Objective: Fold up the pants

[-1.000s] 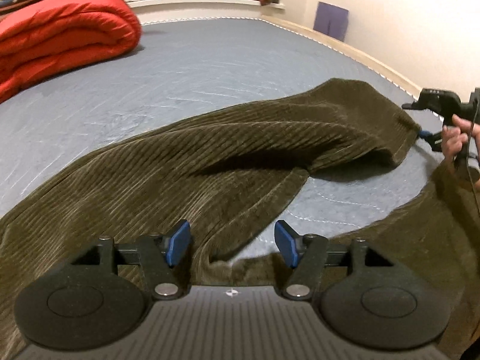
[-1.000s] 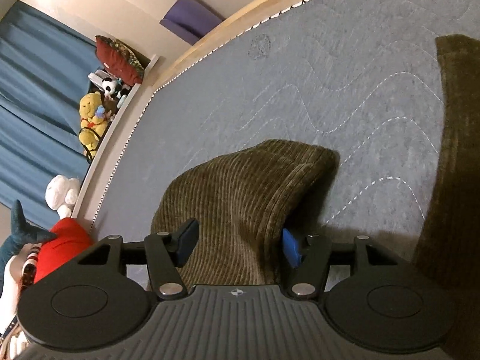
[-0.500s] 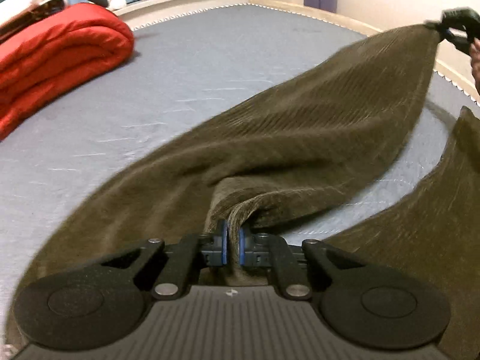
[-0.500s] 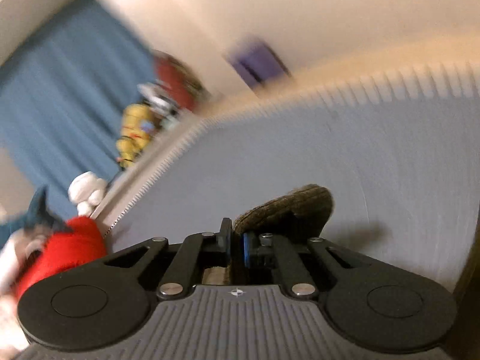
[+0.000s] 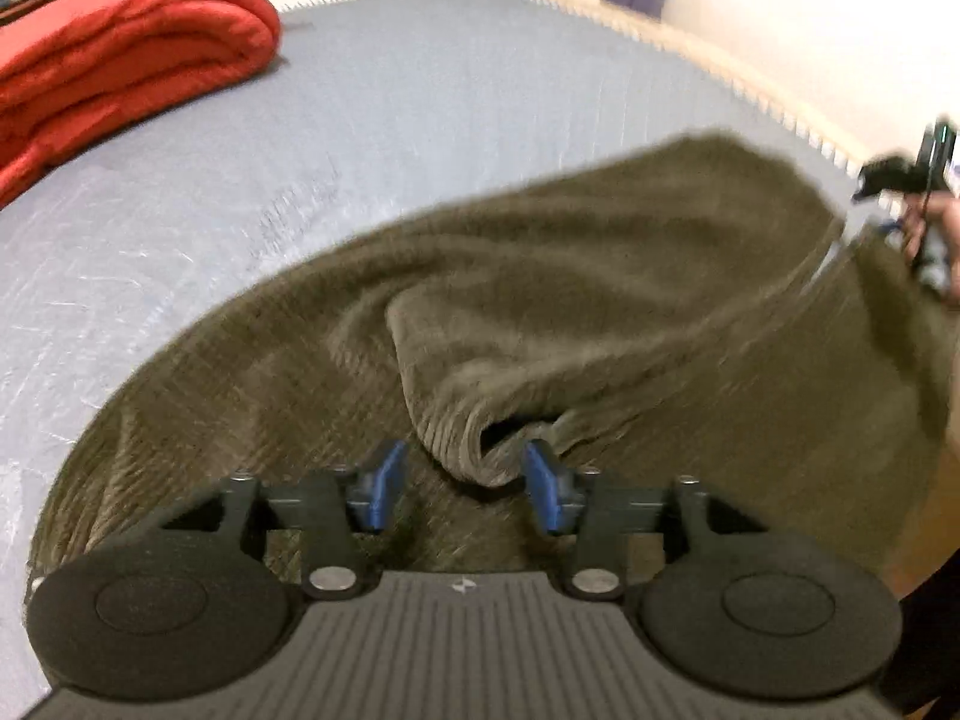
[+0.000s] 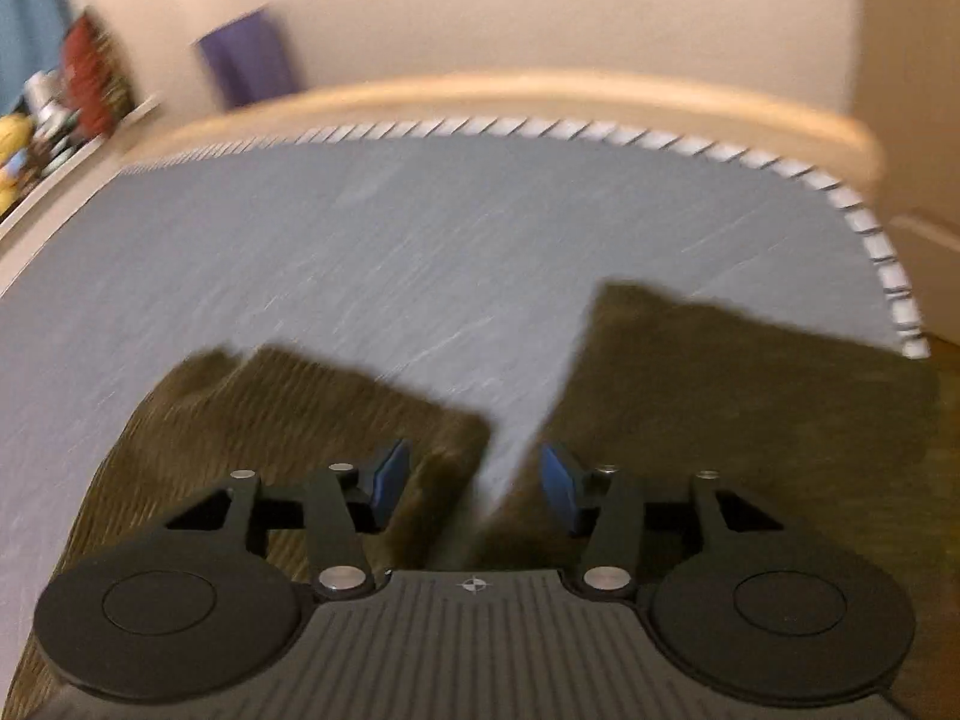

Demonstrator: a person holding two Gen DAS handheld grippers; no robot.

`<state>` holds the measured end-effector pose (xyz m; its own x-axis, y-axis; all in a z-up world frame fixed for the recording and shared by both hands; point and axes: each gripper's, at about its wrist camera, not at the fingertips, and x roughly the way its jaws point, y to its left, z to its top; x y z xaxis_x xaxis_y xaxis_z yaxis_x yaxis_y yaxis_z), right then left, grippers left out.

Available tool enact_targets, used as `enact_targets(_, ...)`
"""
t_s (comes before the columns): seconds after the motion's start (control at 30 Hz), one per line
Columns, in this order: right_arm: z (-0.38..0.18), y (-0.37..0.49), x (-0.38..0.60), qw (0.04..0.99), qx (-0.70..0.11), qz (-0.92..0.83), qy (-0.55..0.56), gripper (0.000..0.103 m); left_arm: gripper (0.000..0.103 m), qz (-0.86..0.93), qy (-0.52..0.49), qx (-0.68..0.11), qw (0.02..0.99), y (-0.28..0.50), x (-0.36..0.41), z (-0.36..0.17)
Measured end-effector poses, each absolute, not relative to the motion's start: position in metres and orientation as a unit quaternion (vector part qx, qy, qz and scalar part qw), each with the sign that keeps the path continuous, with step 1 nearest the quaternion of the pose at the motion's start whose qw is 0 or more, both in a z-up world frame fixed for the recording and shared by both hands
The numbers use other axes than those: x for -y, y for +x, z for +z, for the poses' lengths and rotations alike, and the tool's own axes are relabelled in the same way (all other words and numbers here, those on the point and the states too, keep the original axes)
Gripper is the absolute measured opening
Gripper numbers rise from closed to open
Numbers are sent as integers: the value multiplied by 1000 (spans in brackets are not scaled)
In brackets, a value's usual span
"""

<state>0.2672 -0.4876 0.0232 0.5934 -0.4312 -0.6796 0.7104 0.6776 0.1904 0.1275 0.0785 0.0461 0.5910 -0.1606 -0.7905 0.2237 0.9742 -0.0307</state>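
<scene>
A: Item one, changes since half a second ago?

B: Both grippers were clamped on the corduroy pants then. The left gripper is now standing released, its jaws having just been opening; a rolled fold of the fabric is lying loose between the blue fingers, nearer the right-hand one, and not pinched. The right gripper is likewise released, jaws just opened, with one leg's hem lying slack under its fingers. The leg that was being stretched taut between the two grippers is now sagging in soft folds.

A: Item two, location of the pants?

B: Spread on the bed, on its grey quilted mattress cover. In the right wrist view two leg ends are lying side by side with a wedge of mattress showing between them.

A: Item three, anything obscured?

B: Both views are smearing with motion blur. The waist end is cut off behind the left gripper's body. At the left view's right edge a hand is holding the other gripper, only partly in frame. The shelf items in the right view are too blurred to name.

A: Item four, materials?

B: Olive-brown ribbed corduroy, thick and limp. A red quilt, puffy and folded, is lying at the far left of the bed. White stitched edging is running along the mattress border, with a pale wooden frame beyond.
</scene>
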Motion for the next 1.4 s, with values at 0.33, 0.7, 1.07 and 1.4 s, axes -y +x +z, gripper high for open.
enact_targets(0.33,39,352,421,933,-310,-90,161,76,66,-24,-45,-364,930,77,-112,112)
enact_targets(0.7,-32,454,394,907,-399,-131,8,89,66,5,34,-419,907,105,-115,61)
enact_targets(1.07,-20,473,402,942,-276,-185,-44,14,66,35,43,-435,899,114,-138,44)
enact_targets(1.4,14,430,369,952,-243,-179,-58,50,66,50,18,-434,899,113,-162,44)
